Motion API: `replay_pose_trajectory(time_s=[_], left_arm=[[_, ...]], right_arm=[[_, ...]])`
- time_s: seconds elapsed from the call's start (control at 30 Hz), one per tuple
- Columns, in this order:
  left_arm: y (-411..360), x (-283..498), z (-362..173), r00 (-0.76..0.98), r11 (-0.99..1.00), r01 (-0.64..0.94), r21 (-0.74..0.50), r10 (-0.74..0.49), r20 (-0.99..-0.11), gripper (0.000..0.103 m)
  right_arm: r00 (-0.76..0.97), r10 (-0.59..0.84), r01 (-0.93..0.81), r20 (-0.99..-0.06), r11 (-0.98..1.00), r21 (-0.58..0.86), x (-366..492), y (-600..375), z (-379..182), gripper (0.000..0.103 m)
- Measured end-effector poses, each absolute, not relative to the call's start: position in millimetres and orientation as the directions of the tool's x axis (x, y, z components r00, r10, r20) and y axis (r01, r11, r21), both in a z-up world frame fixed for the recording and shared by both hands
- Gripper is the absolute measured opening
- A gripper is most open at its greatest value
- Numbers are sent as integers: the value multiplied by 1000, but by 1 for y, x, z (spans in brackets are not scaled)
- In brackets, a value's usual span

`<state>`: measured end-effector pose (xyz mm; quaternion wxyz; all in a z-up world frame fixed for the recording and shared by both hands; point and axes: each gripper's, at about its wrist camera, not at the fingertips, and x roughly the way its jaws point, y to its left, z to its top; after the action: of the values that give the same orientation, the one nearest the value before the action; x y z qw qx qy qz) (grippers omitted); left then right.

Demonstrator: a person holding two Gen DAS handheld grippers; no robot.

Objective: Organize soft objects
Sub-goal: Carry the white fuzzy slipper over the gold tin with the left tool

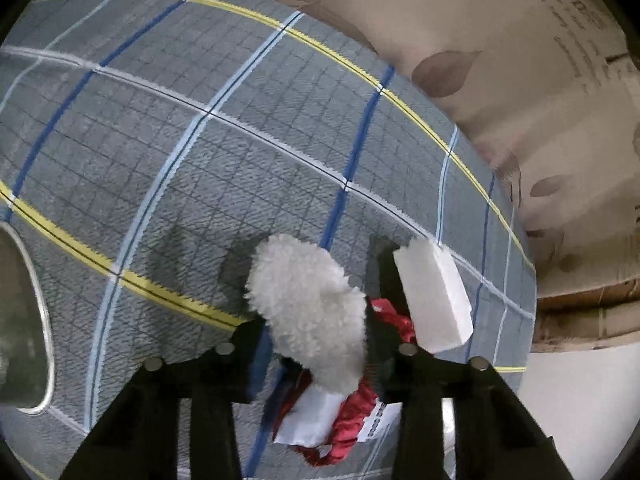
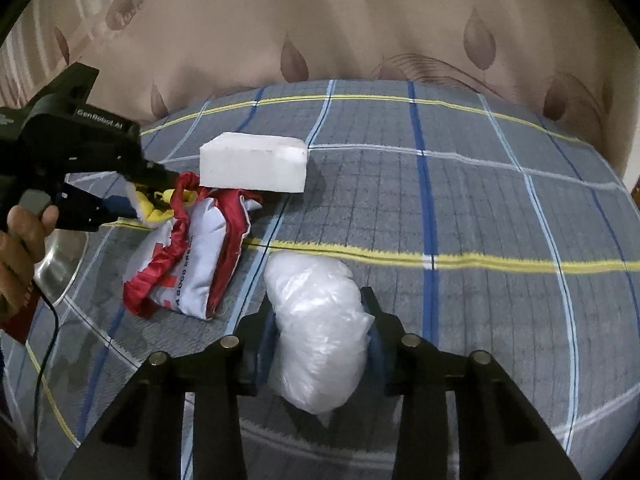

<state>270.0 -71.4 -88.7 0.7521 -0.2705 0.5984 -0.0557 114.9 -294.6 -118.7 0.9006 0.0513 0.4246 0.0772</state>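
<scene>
Soft objects lay on plaid blanket [image 2: 480, 200]. Steel bowl [image 2: 60, 268] at far left, contents not visible. Left gripper [image 1: 316, 320] clamped fluffy white toy [image 1: 312, 308] over red-white pouch [image 2: 192, 256], beside foam block [image 2: 254, 166]. Right gripper [image 2: 320, 344] squeezed clear stuffing bag [image 2: 320, 328].

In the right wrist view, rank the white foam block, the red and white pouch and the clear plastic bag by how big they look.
1. Clear plastic bag, though nearness to the camera inflates it.
2. Red and white pouch.
3. White foam block, close to the pouch; unsure.

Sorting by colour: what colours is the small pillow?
White with red trim, clearest in the right wrist view: small pillow.
</scene>
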Motion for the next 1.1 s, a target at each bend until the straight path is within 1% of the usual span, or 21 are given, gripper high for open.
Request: replay_pose_trajectory(time_s=[0.03,0.13,0.23,0.33,0.53,0.83,0.97,1.1], left_arm=[[-72,268,-87,278,854,-229,-466,-402,-873,34],[-75,260,-78,282,880,-184,-437,-379,-882,32],[-75,246,-64,290,912,-132,-389,-339,-895,32],[-74,231,-53,290,930,-87,-357,-319,-902,32],[-64,190,-28,277,942,10,-336,-325,-904,32],[-35,103,12,275,945,163,-283,-319,-907,32],[-5,71,19,265,948,171,-268,-307,-914,32],[46,45,28,296,971,124,-205,-233,-926,32]], right_arm=[[631,181,-89,-755,983,162,113,-295,-118,36],[641,179,-61,-747,981,183,103,-294,-117,35],[642,186,-51,-743,978,201,94,-292,-117,35],[641,175,-50,-747,981,187,85,-285,-117,35],[639,105,-33,-762,993,110,82,-273,-120,35],[638,74,-20,-766,997,79,83,-269,-121,36],[638,74,-20,-766,997,80,83,-270,-121,36],[638,76,-20,-766,996,82,83,-269,-121,36]])
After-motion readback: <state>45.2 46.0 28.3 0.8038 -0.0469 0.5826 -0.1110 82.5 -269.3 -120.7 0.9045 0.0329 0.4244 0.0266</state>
